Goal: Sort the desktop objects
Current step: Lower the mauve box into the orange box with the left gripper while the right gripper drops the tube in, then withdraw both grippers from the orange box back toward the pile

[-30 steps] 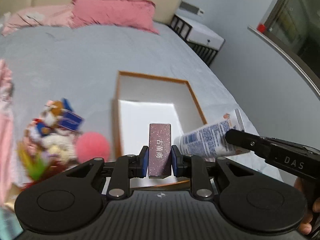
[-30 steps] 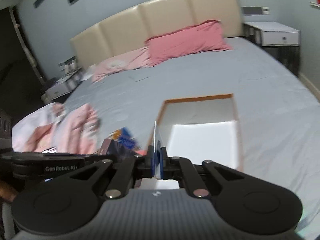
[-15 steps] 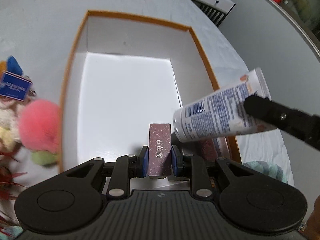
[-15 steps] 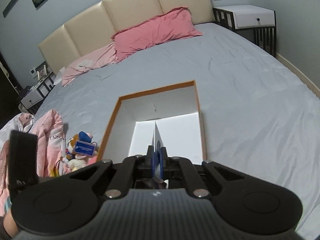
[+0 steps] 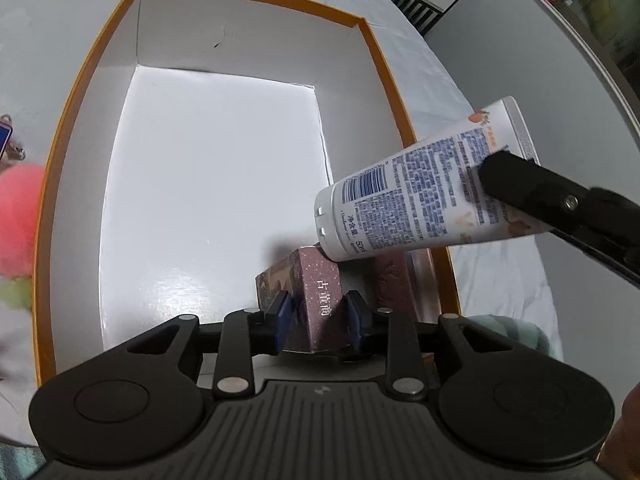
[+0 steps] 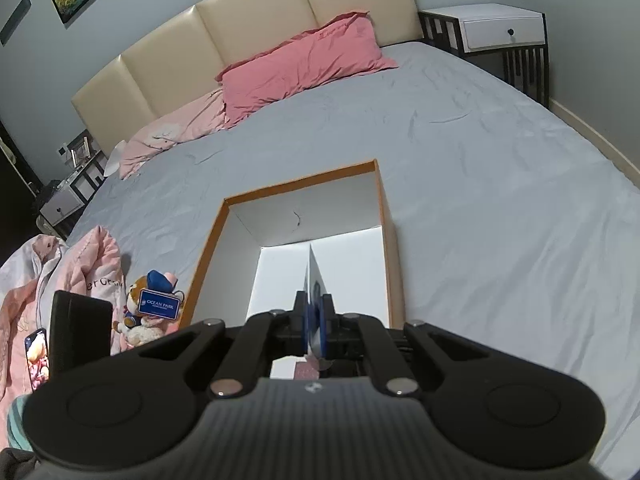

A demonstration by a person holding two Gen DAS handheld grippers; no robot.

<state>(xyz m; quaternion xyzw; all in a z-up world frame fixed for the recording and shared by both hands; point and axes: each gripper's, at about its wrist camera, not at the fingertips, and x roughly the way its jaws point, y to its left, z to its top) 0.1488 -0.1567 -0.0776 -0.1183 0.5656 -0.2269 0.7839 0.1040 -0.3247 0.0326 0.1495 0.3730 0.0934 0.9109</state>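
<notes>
A white box with an orange rim [image 5: 68, 132] lies open on the bed; it also shows in the right wrist view [image 6: 208, 248]. My left gripper [image 5: 320, 312] is shut on a small maroon carton [image 5: 324, 300], held low in the box's near right corner against the floor. My right gripper [image 6: 316, 320] is shut on a white cream tube [image 5: 420, 200] by its flat end; the tube hangs cap-down over the box's right side, just above the carton. In the right wrist view the tube [image 6: 314, 276] shows edge-on.
A pink ball [image 5: 16, 216] and soft toys [image 6: 148, 312] lie left of the box. Pink clothes [image 6: 80, 272] and a phone [image 6: 36, 352] lie further left. Pink pillows [image 6: 296, 68] sit at the headboard. A nightstand [image 6: 500, 32] stands at the right.
My left gripper has lowered the maroon carton into the box's near right corner. My right gripper has brought the tube over the box's right side, closer to the carton.
</notes>
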